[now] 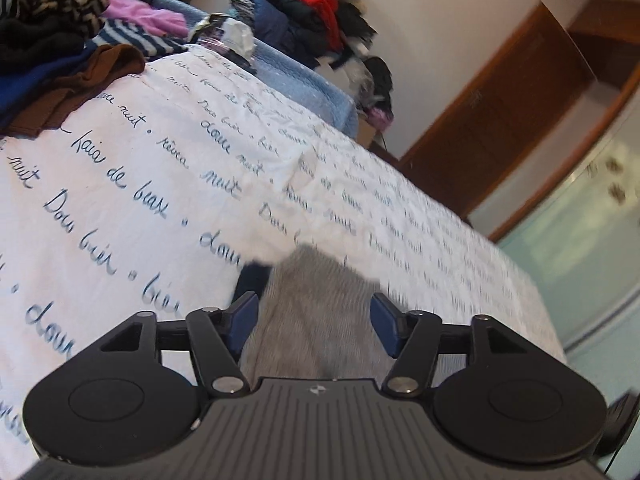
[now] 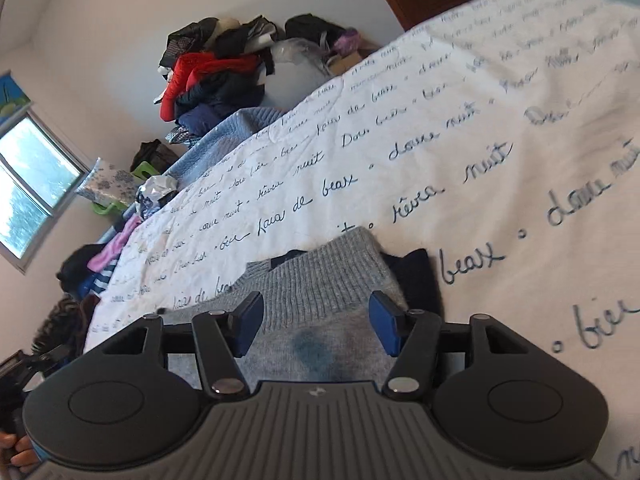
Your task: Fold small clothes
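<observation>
left claw (image 1: 314, 322) and right claw (image 2: 316, 322) both angled downward, jaws apart.

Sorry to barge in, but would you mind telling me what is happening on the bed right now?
A person is folding small clothes on the white bedspread with a handheld tool in each hand. Both the left tool and the right tool are open, pads clear of the grey knit garment lying between them on the bed, something dark beneath it. More clothes sit piled at the far end of the bed.

I read blue handwriting on the white bedspread (image 2: 460, 168): "nuit", "de beax", "Dous", running toward ten o'clock.
</observation>
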Demonstrator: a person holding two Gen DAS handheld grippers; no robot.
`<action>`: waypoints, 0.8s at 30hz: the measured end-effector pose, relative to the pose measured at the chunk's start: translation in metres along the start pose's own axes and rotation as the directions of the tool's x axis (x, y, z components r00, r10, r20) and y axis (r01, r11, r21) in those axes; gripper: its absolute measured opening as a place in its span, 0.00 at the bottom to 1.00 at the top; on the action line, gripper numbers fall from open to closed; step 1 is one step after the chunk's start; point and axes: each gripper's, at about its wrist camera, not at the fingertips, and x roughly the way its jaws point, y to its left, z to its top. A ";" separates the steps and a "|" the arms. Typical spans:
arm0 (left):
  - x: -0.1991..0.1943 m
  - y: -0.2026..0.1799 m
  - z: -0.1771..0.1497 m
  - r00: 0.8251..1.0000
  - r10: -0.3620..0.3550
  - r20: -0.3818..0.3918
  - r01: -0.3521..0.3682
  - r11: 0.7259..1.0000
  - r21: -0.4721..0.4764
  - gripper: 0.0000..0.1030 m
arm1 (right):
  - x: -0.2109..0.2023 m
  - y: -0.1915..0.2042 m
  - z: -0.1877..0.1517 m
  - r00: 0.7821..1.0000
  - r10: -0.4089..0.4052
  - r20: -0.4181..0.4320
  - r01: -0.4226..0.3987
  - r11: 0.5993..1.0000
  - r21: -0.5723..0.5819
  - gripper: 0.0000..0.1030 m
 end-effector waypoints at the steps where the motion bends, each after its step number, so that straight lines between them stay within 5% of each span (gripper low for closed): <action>1: -0.007 0.000 -0.010 1.000 0.005 -0.012 -0.005 1.000 0.027 0.67 | -0.009 0.009 -0.005 1.000 -0.003 0.002 0.003 0.999 -0.047 0.61; 5: -0.038 0.013 -0.040 0.998 -0.038 -0.043 0.041 0.998 0.050 0.67 | -0.045 0.033 -0.032 0.999 0.040 -0.029 -0.046 0.975 -0.218 0.80; 8: -0.061 0.028 -0.060 0.995 -0.081 -0.056 0.083 0.996 0.039 0.67 | -0.077 0.026 -0.050 0.998 0.055 -0.022 -0.059 0.969 -0.238 0.80; 13: -0.079 0.043 -0.086 0.983 -0.131 -0.131 0.139 0.989 0.054 0.66 | -0.121 -0.021 -0.061 0.999 0.032 0.031 -0.029 0.995 -0.094 0.80; 21: -0.074 0.052 -0.107 0.980 -0.143 -0.142 0.146 0.989 0.018 0.65 | -0.126 -0.023 -0.094 0.994 0.091 -0.056 -0.097 0.987 -0.131 0.80; 24: -0.072 0.051 -0.108 0.982 -0.126 -0.140 0.130 0.991 0.021 0.53 | -0.113 -0.015 -0.106 0.995 0.055 -0.081 -0.068 0.982 -0.175 0.65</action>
